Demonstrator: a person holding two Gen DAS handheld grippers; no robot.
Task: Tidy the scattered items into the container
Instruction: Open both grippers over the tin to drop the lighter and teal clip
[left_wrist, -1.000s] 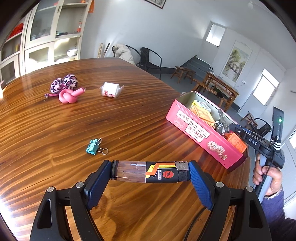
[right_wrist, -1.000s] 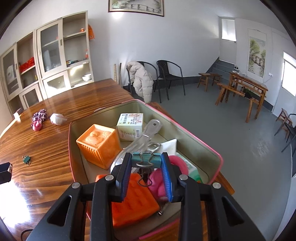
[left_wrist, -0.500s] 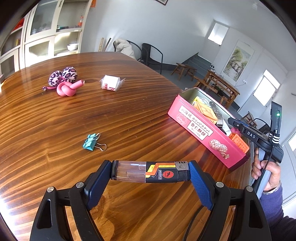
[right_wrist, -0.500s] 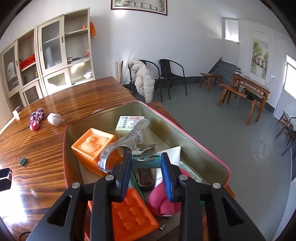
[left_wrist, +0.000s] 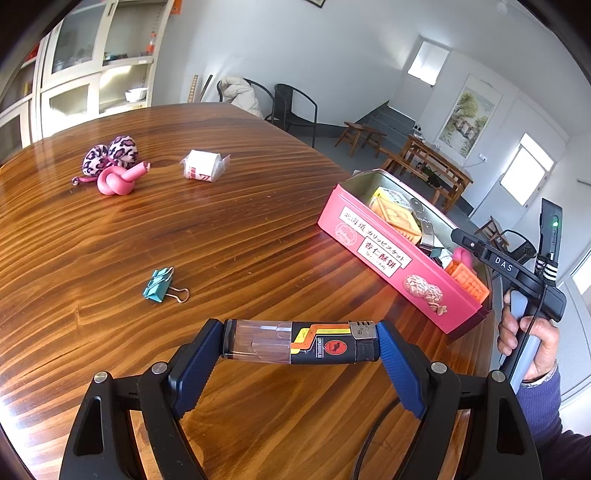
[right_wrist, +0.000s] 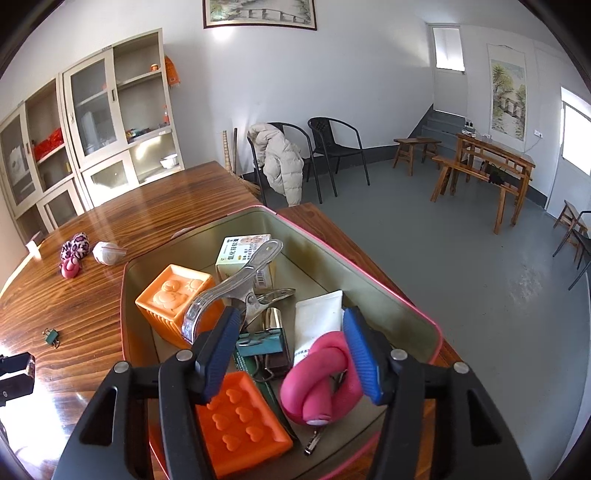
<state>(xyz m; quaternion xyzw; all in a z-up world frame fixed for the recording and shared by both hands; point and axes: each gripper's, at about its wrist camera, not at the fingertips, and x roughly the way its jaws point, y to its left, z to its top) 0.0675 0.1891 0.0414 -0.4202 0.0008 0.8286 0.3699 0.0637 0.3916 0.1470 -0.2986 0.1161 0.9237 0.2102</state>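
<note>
Right gripper (right_wrist: 290, 350) fingers just spread over tin (right_wrist: 413, 306), binder clip (right_wrist: 264, 341) dropped inside at 6 o'clock. Left gripper (left_wrist: 301, 350) fingers pinch lighter (left_wrist: 301, 341) endwise above tabletop (left_wrist: 221, 236), awaiting deposit

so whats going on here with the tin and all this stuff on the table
A person is tidying loose items into a pink tin, with a handheld gripper in each hand. The right gripper is over the tin; its jaws have just been opening and a teal binder clip lies below among the things already inside. The left gripper holds a lighter crosswise above the table. A second binder clip, a white packet and a pink knotted toy are not yet in.
</note>
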